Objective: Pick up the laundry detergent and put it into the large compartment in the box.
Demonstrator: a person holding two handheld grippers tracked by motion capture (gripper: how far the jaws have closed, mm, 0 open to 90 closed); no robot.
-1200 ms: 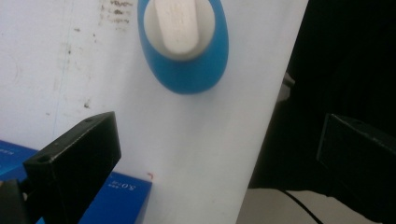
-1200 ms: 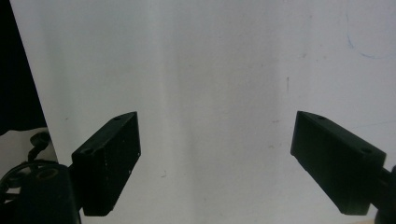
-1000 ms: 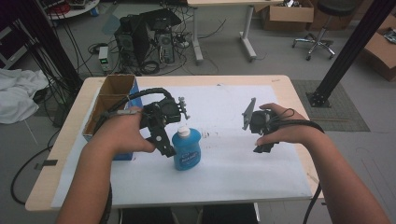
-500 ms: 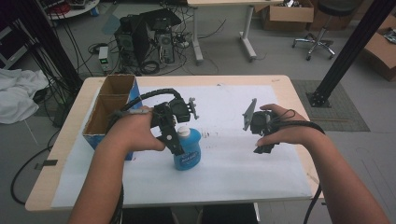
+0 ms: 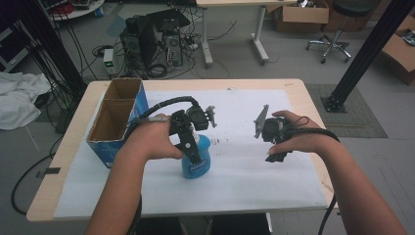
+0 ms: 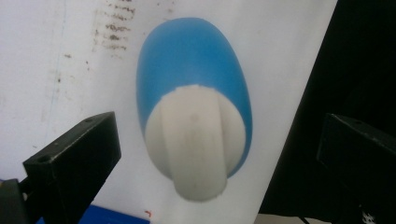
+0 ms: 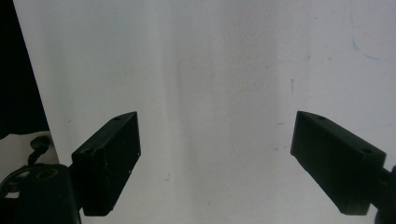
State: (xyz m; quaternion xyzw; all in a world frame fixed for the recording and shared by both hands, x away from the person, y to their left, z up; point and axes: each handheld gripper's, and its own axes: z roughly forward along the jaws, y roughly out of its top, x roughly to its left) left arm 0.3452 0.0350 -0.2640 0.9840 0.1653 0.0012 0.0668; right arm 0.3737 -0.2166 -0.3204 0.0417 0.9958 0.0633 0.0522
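The blue bottle (image 5: 196, 157) stood upright on the white sheet (image 5: 244, 181) covering the counter (image 5: 303, 93), near its middle — its white cap (image 6: 194, 140) seen from above in the left gripper view. The left gripper (image 5: 188, 142) hung directly over it, fingers (image 6: 74, 163) spread wide on either side of the cap, not touching. A blue cardboard box (image 5: 117, 120) sat well to the left. The right gripper (image 5: 274, 139) was held apart over bare sheet — its fingers (image 7: 109, 156) wide and holding nothing.
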